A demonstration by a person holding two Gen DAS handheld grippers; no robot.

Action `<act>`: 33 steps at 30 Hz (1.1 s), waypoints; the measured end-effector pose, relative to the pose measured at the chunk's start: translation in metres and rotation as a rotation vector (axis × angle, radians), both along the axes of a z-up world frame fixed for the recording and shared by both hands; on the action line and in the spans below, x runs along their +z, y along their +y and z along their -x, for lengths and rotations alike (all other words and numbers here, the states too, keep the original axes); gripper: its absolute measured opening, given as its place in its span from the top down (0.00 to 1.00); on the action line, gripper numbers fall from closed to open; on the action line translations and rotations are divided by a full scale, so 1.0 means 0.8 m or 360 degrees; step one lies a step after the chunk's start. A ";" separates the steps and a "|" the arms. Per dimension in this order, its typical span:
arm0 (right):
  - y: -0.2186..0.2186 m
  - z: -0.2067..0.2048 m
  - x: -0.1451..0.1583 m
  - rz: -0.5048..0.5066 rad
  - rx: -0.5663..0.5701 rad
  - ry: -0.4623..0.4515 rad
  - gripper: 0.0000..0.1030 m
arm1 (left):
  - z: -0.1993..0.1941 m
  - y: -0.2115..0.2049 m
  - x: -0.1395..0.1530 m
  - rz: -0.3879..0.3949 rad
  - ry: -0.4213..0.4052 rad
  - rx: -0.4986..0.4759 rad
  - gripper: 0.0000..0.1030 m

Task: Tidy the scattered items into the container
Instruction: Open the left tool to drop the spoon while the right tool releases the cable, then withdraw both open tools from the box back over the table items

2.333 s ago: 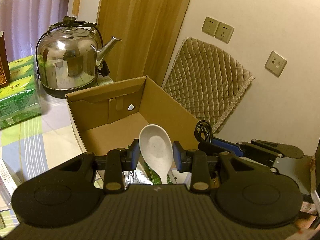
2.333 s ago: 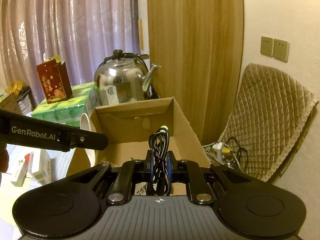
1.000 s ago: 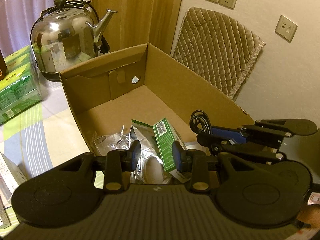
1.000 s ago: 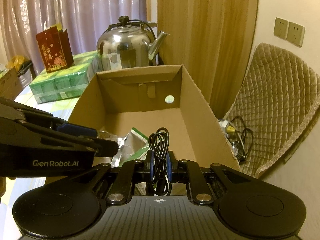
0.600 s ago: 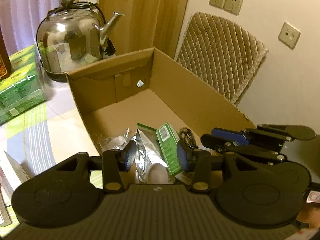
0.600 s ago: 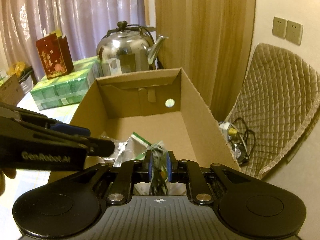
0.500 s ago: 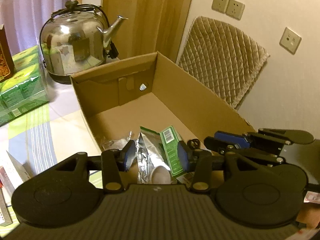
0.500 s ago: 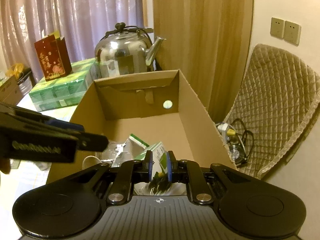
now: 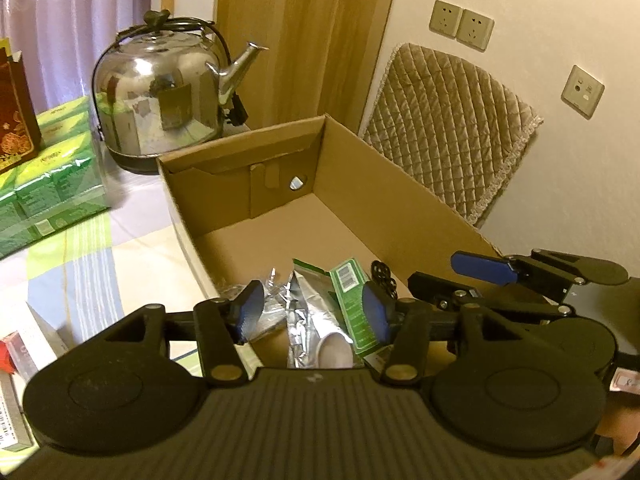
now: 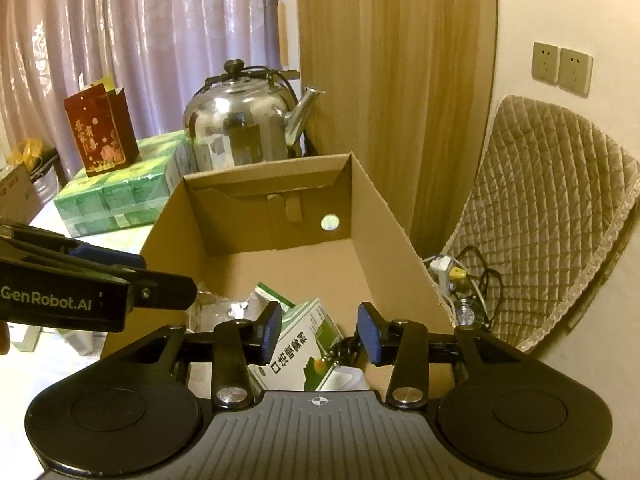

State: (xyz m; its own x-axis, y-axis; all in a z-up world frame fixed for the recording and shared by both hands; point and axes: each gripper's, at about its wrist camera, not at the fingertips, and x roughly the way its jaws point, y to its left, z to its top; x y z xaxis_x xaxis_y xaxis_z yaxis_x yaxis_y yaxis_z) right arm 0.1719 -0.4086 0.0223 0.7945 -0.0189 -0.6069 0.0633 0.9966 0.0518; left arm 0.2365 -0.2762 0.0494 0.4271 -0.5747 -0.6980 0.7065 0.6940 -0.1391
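Gaping empty, both tongs, left [image 9: 312, 312] and right [image 10: 318, 334], have dropped spoon [image 9: 334, 354] and cable [image 9: 382, 274] into box [image 9: 400, 204].

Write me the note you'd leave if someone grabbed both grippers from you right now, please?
Left gripper: open, empty, over the near end of the box.
Right gripper: open, empty, over the same end.
In the box: spoon, cable, green packet, foil packets.
Done: spoon and cable are both in.
Left: small cartons lie on the table at the far left; they may need collecting next. The kettle and green packs are probably not part of this.
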 end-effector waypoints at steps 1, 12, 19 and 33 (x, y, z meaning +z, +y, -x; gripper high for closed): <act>0.001 0.000 0.001 0.0000 0.0000 -0.0009 0.59 | 0.000 0.003 0.001 0.0005 -0.0005 0.0008 0.51; 0.024 0.001 0.015 -0.0003 0.0046 -0.0098 0.47 | -0.004 0.038 0.011 0.0025 -0.0047 0.0083 0.41; 0.044 -0.002 0.022 -0.0010 0.0094 -0.0142 0.44 | -0.010 0.063 0.016 0.0038 -0.0075 0.0155 0.35; 0.101 -0.010 0.029 -0.0018 0.0234 -0.0176 0.43 | -0.020 0.130 0.014 -0.0003 -0.0113 0.0292 0.26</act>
